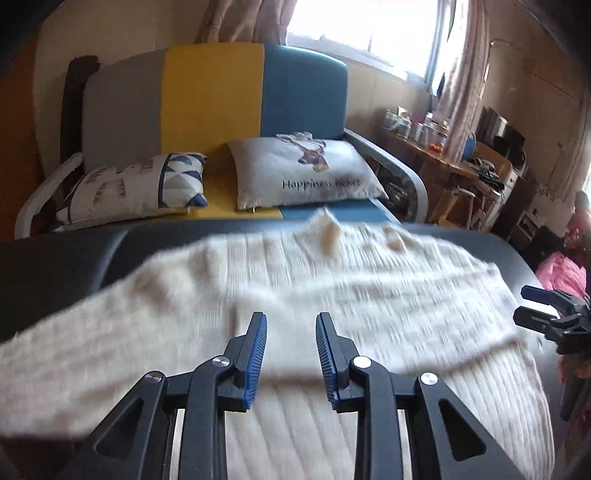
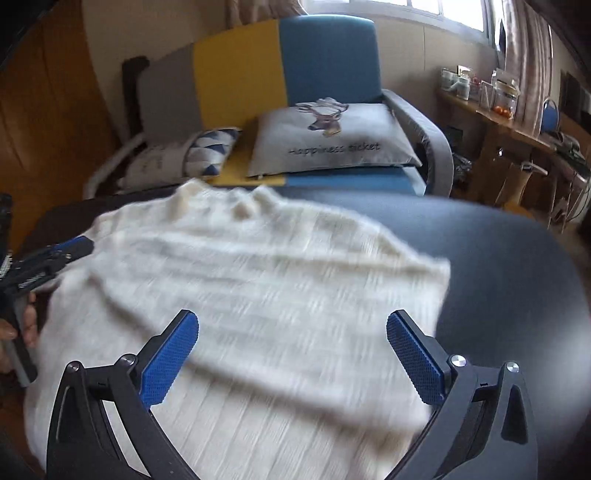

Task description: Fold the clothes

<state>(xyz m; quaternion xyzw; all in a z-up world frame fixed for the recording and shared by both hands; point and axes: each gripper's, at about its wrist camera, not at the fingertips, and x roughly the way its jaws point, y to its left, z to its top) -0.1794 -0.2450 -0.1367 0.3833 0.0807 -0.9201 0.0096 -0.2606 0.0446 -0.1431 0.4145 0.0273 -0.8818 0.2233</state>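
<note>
The left gripper [image 1: 290, 356] and right gripper [image 2: 291, 360], jaws spread and empty, hover over a ribbed cream knit sweater [image 1: 295, 288]; a pillow [image 1: 306, 170] reads "Happiness ticket".

place: we take it for a home living room | signs: sofa [image 1: 214, 103] at 12 o'clock, cushions [image 1: 306, 170], curtained window [image 1: 369, 26], cluttered side table [image 1: 443, 162] at 2 o'clock

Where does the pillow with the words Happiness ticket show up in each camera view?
Left wrist view: the Happiness ticket pillow lies at centre, slightly right, on the sofa beyond the white knit garment.
Right wrist view: the pillow sits upper centre-right, again beyond the garment.
Shared landmark: the yellow sofa panel, just left of the pillow in both views.
</note>
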